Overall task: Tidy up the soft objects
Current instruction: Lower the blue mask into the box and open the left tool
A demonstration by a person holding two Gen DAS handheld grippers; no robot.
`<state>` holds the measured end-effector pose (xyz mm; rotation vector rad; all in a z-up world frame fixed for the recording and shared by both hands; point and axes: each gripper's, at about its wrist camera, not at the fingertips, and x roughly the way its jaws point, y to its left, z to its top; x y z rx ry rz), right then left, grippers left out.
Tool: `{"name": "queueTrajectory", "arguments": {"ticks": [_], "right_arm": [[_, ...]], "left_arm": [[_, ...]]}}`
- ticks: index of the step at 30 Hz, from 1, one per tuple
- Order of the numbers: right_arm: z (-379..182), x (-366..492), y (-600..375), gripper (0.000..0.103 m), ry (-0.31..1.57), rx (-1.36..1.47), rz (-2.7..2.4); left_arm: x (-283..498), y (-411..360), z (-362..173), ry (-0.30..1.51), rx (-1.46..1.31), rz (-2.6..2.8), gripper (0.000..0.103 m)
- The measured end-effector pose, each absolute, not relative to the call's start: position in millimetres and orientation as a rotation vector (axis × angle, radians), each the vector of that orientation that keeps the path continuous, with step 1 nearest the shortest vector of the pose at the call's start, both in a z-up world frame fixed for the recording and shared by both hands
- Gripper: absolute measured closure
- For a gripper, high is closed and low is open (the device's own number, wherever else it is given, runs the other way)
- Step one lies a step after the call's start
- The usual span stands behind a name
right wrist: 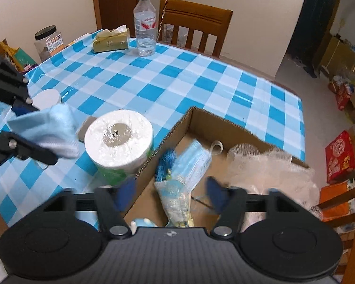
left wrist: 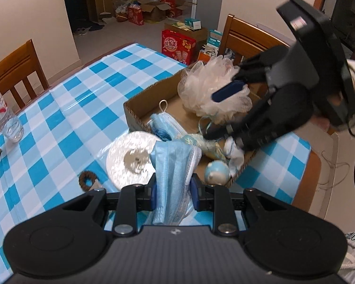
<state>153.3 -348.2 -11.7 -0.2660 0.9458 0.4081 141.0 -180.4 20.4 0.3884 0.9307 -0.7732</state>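
Left hand-held gripper [left wrist: 172, 193] is clamped on a blue face mask [left wrist: 175, 161]; right hand-held gripper [right wrist: 171, 193] hangs spread apart over the cardboard box [right wrist: 224, 120].

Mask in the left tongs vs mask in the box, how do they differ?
The held mask is clamped between the left tongs above the table, outside the cardboard box; the boxed mask lies loose on the box floor. The held one is bunched and folded; the boxed one lies flatter, ear loop showing. Both are light blue pleated masks.

"优乐美" on red carton [left wrist: 179, 46]
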Motion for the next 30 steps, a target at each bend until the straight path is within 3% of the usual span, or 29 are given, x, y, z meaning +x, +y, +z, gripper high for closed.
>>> {"name": "queueTrajectory", "arguments": {"ticks": [1, 2, 19, 21, 22, 23, 25, 30], "right_arm": [[-13, 151, -353, 0.005, 0.936, -0.247, 0.404], [-14, 148, -356, 0.001, 0.929, -0.233, 0.401], [-27, 104, -393, 0.000, 0.860, -0.037, 0.242], [-28, 101, -396, 0.000, 0.858, -0.023, 0.232], [-29, 100, -397, 0.000, 0.858, -0.022, 0.226], [-28, 99, -398, 0.000, 0.857, -0.022, 0.223], [-28, 97, -400, 0.000, 0.854, -0.020, 0.217], [-29, 92, -403, 0.000, 0.845, -0.028, 0.191]], "left_arm": [[143, -185, 20, 0.930, 0.390, -0.770, 0.078], [146, -189, 21, 0.929, 0.392, -0.767, 0.078], [230, -285, 11, 0.934, 0.305, -0.727, 0.076], [241, -295, 5, 0.941, 0.297, -0.707, 0.071], [245, -298, 2, 0.939, 0.297, -0.692, 0.056], [249, -302, -2, 0.934, 0.296, -0.670, 0.031], [254, -307, -8, 0.917, 0.298, -0.636, 0.010], [250, -308, -13, 0.896, 0.291, -0.642, 0.010]]}}
